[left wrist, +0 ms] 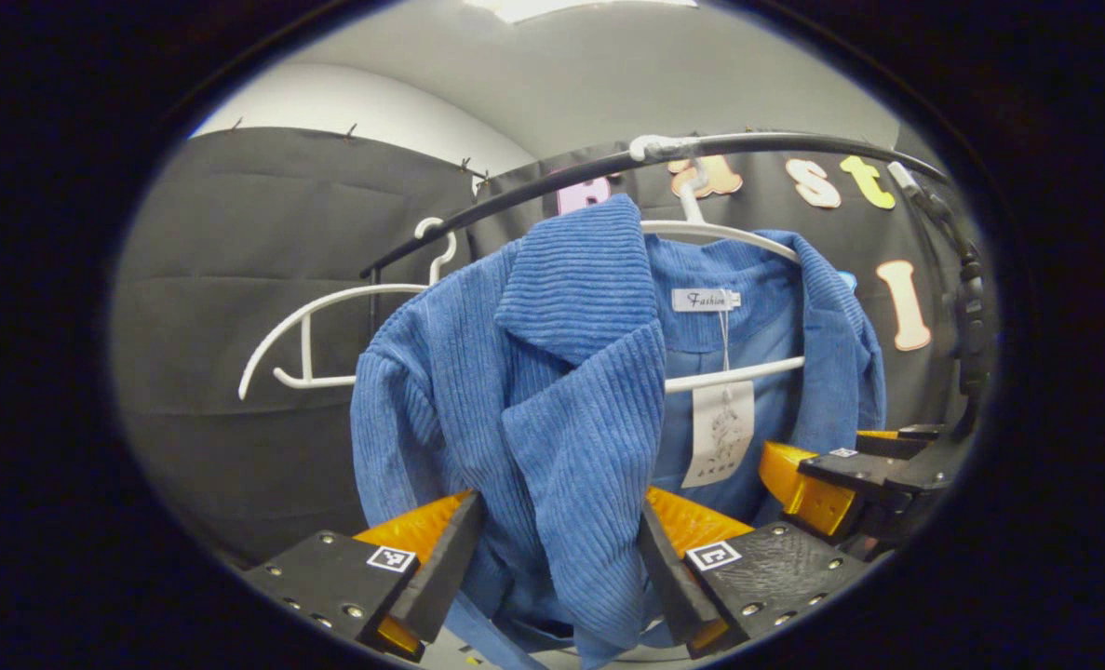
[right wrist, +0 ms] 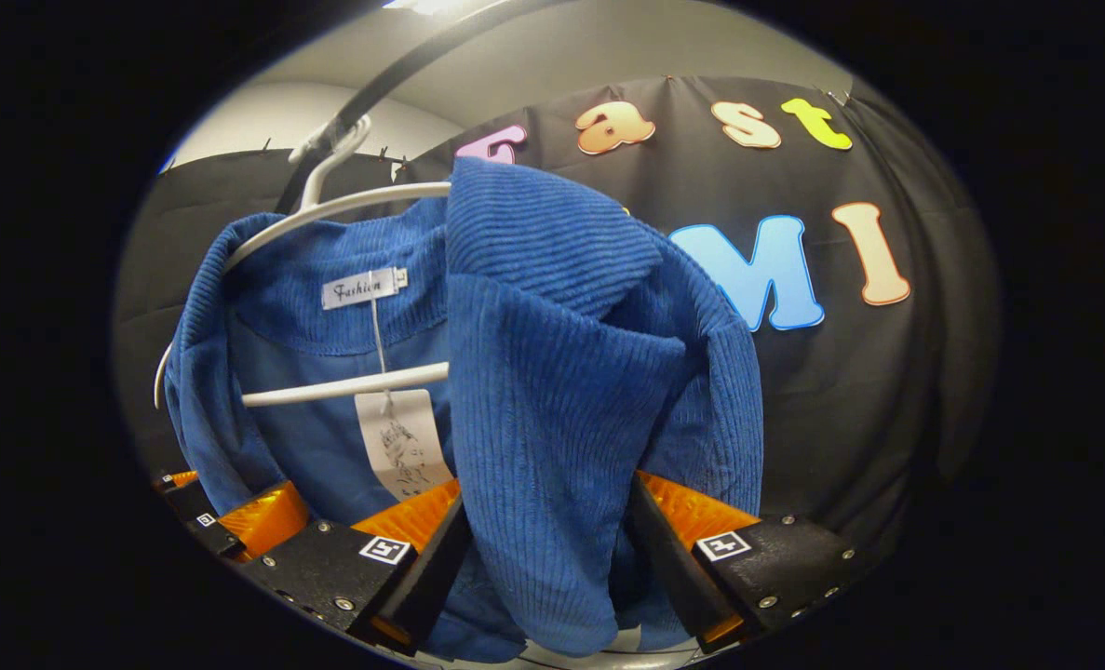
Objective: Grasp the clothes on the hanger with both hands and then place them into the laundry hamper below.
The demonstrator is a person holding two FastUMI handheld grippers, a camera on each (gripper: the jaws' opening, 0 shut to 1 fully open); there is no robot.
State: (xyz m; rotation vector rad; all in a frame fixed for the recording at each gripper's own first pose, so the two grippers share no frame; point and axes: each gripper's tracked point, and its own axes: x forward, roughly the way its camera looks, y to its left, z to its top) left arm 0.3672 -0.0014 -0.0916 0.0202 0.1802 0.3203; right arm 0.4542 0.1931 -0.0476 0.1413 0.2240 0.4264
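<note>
Presently the blue corduroy jacket hangs on a white hanger from a dark curved rail, directly ahead of both tongs. Its lower hem is cut off below the fingers in both views, and the hanger's shoulders are hidden under the cloth. The left gripper has one front panel of the jacket bunched between its two fingers, both pressing the fabric. The right gripper holds the other front panel likewise, cloth filling its jaws from side to side. In the left gripper view the right gripper appears beyond its right finger, partly hidden by the jacket. A paper tag dangles inside the collar; its print is too small to tell. A second white hanger, bare, hangs farther along the rail. Behind stand black cloth walls and a pale ceiling.
</note>
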